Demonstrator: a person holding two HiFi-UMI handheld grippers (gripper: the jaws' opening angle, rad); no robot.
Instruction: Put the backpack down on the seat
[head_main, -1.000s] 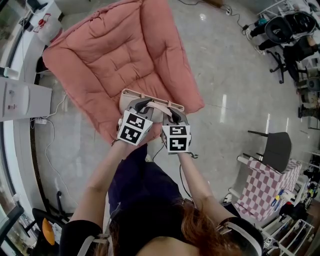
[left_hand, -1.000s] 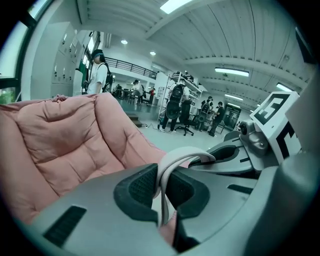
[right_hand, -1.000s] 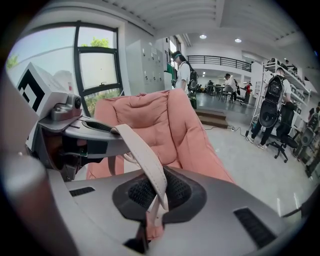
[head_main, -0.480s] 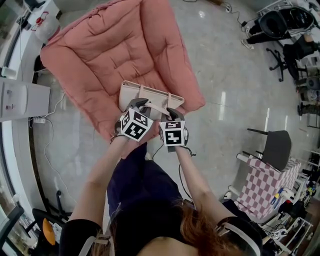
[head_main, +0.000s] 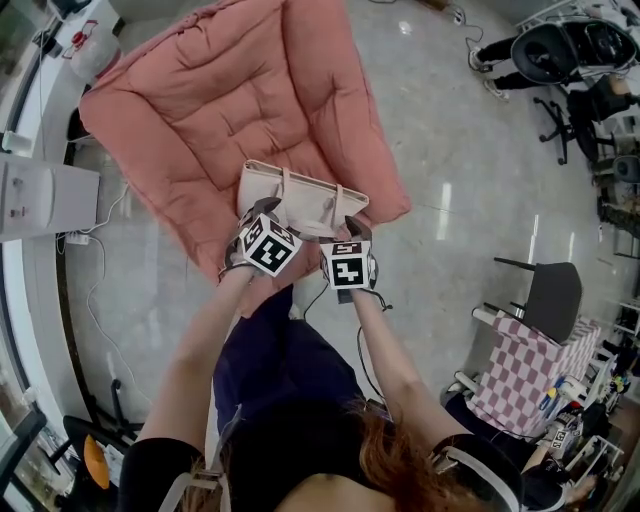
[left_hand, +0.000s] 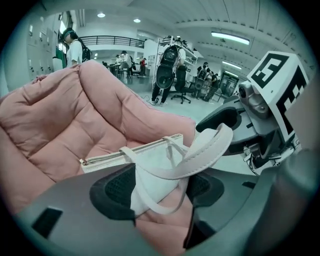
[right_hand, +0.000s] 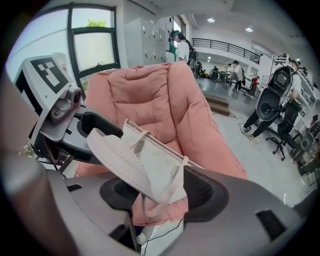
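Observation:
A cream backpack (head_main: 300, 192) rests on the front part of the big pink cushioned seat (head_main: 220, 100). My left gripper (head_main: 262, 218) and right gripper (head_main: 350, 232) hover side by side at its near edge. In the left gripper view the jaws (left_hand: 160, 192) are opening: a cream strap (left_hand: 205, 152) loops loosely between them and the pads do not press on it, with the backpack (left_hand: 145, 160) just beyond. In the right gripper view the jaws (right_hand: 160, 192) are opening too, and the wide strap (right_hand: 117, 152) and the backpack (right_hand: 157, 167) lie between them, loose.
A white cabinet (head_main: 40, 195) stands left of the seat, with cables on the shiny floor. Office chairs (head_main: 565, 55) are at the far right, a black chair (head_main: 555, 295) and a pink checked cover (head_main: 530, 375) nearer right. People stand far off in the hall.
The backpack has sunk onto the seat and both grippers have gone forward and down with it. The strap that was held up between them now hangs slack, and both pairs of jaws stand apart.

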